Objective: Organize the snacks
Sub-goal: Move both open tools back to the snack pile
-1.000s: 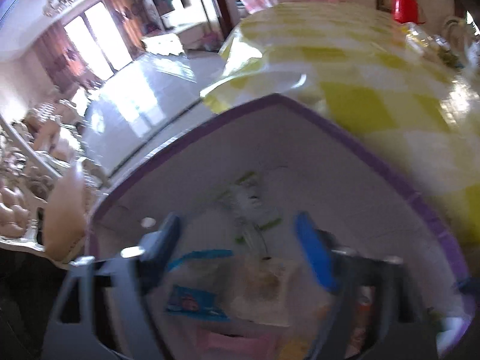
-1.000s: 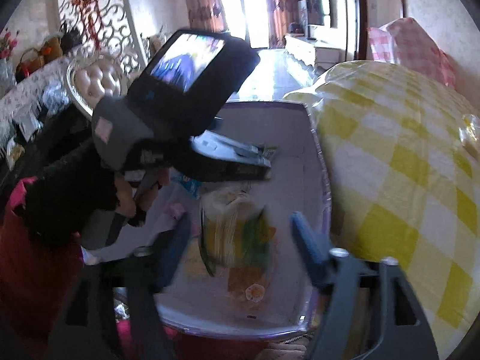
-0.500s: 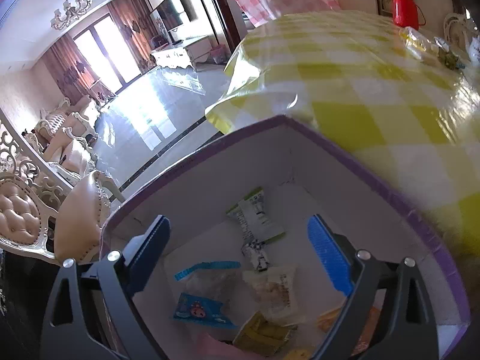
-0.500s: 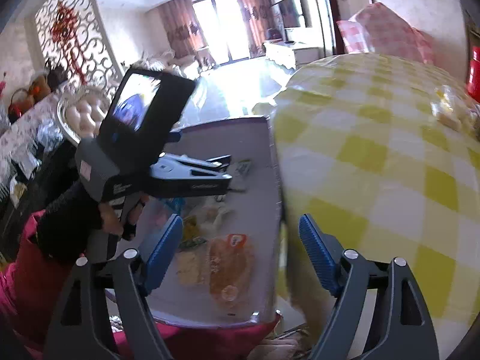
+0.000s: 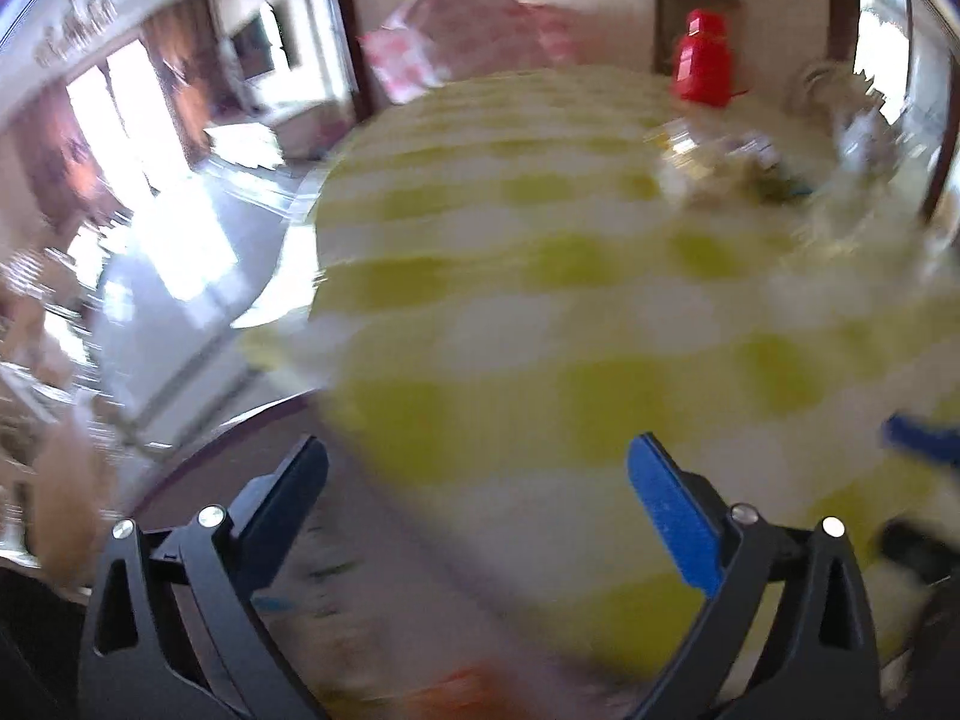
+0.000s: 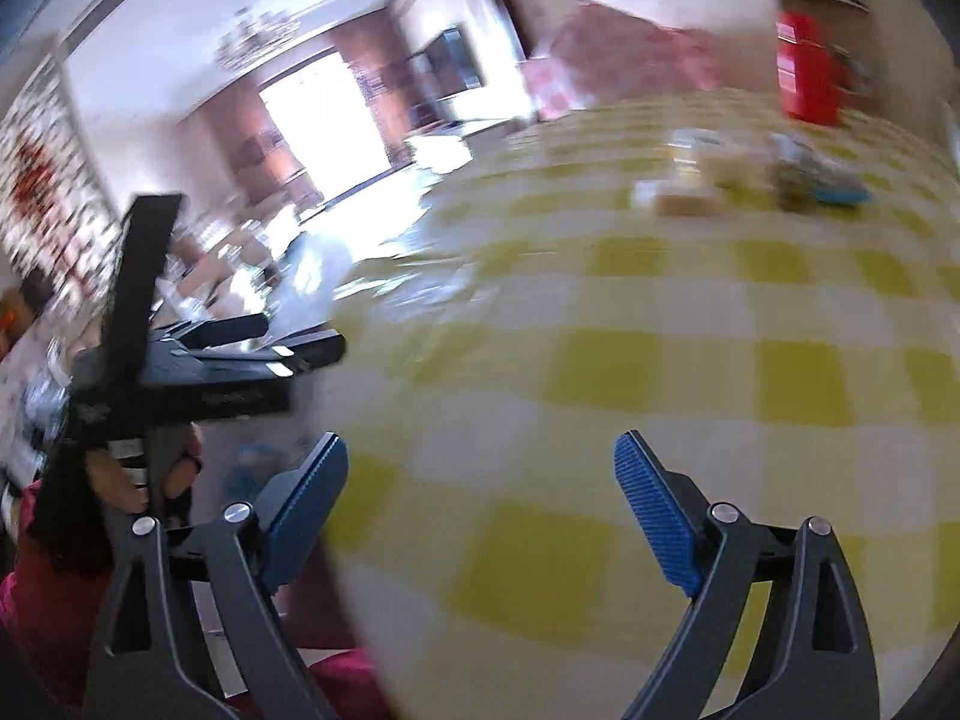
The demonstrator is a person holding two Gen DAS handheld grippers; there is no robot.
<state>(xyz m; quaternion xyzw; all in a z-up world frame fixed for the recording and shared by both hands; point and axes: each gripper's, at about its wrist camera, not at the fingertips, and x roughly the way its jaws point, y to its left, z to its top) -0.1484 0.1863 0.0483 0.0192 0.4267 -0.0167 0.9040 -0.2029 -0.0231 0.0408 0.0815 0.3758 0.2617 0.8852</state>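
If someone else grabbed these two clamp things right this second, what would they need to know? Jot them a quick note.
Left gripper: jaws opening, nothing between them, over the near edge of the table.
Right gripper: jaws opening, also empty, above the yellow checked tablecloth.
Box: purple-rimmed, at the near table edge on the left; blurred wrappers lie inside, so some snacks are already put away.
Left to do: a small pile of snack packets sits at the far side of the table near the red flask. Probably fetch those next.
Both views are motion-blurred; the count of packets cannot be told.
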